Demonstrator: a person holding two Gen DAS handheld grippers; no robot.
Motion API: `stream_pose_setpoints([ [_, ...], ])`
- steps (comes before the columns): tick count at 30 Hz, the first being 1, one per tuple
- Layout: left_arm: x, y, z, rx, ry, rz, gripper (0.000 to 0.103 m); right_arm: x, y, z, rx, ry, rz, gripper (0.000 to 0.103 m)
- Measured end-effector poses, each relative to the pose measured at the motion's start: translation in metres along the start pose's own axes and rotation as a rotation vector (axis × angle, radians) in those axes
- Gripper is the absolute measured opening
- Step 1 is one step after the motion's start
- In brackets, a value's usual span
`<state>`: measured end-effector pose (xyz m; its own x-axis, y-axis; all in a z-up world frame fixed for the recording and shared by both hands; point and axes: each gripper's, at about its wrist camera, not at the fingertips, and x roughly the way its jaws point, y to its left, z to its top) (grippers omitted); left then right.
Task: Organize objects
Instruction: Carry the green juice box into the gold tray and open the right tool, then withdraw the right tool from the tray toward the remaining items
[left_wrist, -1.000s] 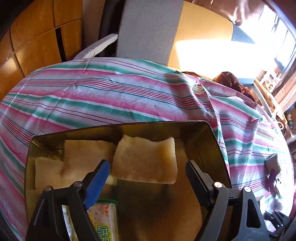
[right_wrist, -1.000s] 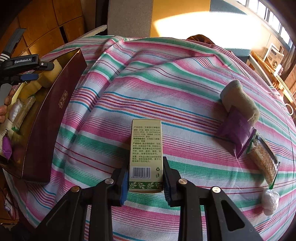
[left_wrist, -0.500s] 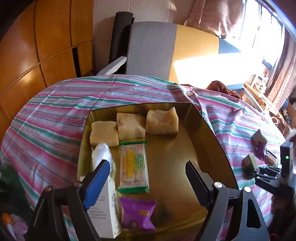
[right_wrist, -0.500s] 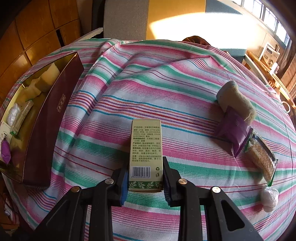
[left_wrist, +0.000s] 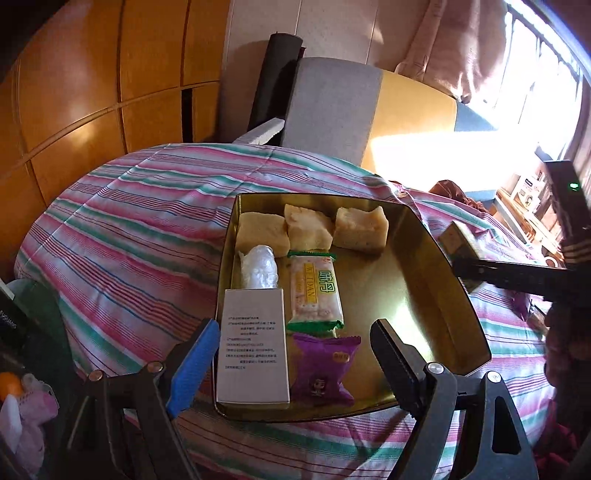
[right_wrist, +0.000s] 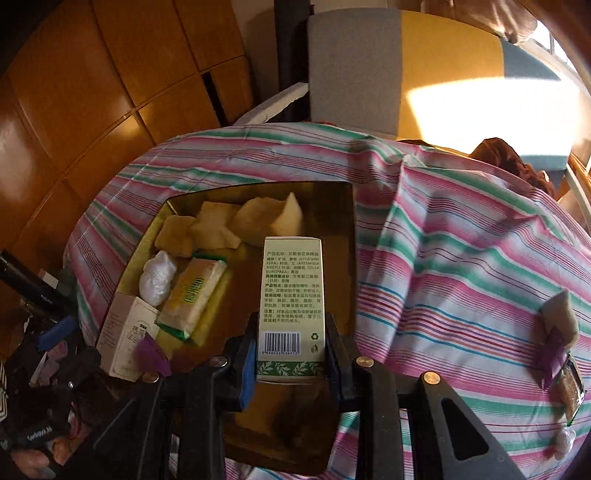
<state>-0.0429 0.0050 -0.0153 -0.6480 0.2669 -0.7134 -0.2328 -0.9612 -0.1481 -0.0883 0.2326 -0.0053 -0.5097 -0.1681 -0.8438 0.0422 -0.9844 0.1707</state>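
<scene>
both hands have swung over the gold tin (left_wrist: 436, 254) since a second ago. my right gripper (right_wrist: 291, 354) has its jaws clamped on the green-printed carton (right_wrist: 291, 291), held above the tin's bare side; left gripper (left_wrist: 291, 354) jaws gape wide, empty, over the purple packet (left_wrist: 321, 365).

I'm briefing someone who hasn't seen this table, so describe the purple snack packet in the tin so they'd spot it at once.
On the striped tablecloth sits a gold tin. Along its near edge, the purple snack packet lies between the white box and bare gold floor, just below the green-edged cracker pack. It is the tin's only purple item.
</scene>
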Motion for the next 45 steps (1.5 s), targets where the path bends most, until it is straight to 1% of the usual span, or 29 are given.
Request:
stream_pose_setpoints([
  [2, -0.002, 0.005, -0.001, -0.007, -0.007, 0.002, 0.085, 0.024, 0.014, 0.009, 0.016, 0.047, 0.014, 0.03],
  [5, -0.003, 0.016, -0.003, -0.025, -0.001, 0.004, 0.085, 0.06, 0.024, 0.021, 0.057, 0.115, 0.018, 0.03],
  [9, -0.001, 0.03, -0.007, -0.056, 0.007, 0.01, 0.085, 0.094, 0.035, 0.03, 0.087, 0.174, -0.016, 0.03],
  [11, 0.001, 0.035, -0.009, -0.068, 0.012, 0.015, 0.084, 0.105, 0.038, 0.034, 0.114, 0.185, -0.02, 0.03],
  [16, 0.005, 0.045, -0.013, -0.087, 0.024, 0.021, 0.085, 0.119, 0.044, 0.041, 0.168, 0.204, 0.043, 0.035],
  [17, 0.005, 0.046, -0.014, -0.087, 0.025, 0.022, 0.085, 0.118, 0.045, 0.04, 0.17, 0.199, 0.05, 0.036],
  [20, 0.003, 0.046, -0.014, -0.089, 0.02, 0.025, 0.085, 0.114, 0.044, 0.037, 0.171, 0.182, 0.061, 0.036],
  [26, -0.004, 0.041, -0.012, -0.073, -0.003, 0.038, 0.085, 0.09, 0.038, 0.029, 0.143, 0.121, 0.063, 0.036],
  [29, -0.008, 0.037, -0.01, -0.058, -0.015, 0.05, 0.085, 0.073, 0.037, 0.02, 0.114, 0.084, 0.047, 0.036],
  [36, -0.016, 0.023, -0.011, -0.018, -0.034, 0.05, 0.086, 0.033, 0.033, -0.006, 0.026, 0.002, -0.01, 0.037],
  [41, -0.019, 0.012, -0.012, 0.006, -0.034, 0.043, 0.086, 0.01, 0.021, -0.024, 0.007, -0.043, -0.04, 0.037],
  [45, -0.019, 0.001, -0.012, 0.031, -0.031, 0.034, 0.086, -0.004, 0.009, -0.04, 0.0, -0.057, -0.061, 0.037],
])
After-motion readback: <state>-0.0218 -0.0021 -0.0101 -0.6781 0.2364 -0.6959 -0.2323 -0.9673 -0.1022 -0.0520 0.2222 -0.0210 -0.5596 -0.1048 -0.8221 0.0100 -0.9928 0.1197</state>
